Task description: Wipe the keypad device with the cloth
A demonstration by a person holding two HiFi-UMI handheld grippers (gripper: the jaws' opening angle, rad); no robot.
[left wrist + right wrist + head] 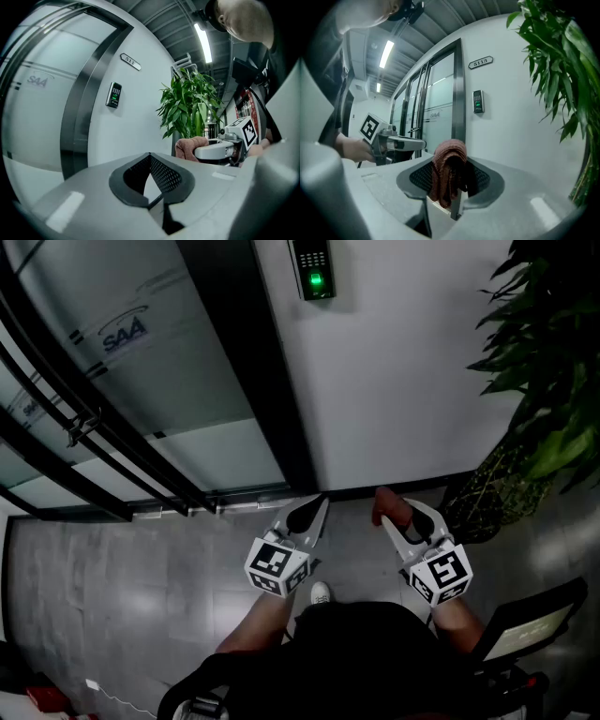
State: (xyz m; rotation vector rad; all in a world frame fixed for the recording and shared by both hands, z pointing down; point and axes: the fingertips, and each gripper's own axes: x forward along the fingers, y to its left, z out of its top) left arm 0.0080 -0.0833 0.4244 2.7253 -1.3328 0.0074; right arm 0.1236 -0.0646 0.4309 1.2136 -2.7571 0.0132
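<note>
High on the white wall, at the top edge of the head view, sits the keypad device with a green light showing, well apart from both grippers. Just left of it runs the dark door frame, and beyond that the glass door with its dark rails. A potted plant crowds the right side, its leaves hanging near the right gripper. Between frame and plant the wall is bare, and grey floor lies open to the left.

Both forearms reach forward from the body, held side by side and apart, jaws pointing toward the wall. The right gripper's jaws are clamped on the reddish cloth, which bunches over the tips and hangs down between the pads. The left gripper has its jaws together at the tips with nothing between them. From the right gripper view, the keypad device appears above the cloth, below a small number plate.
</note>
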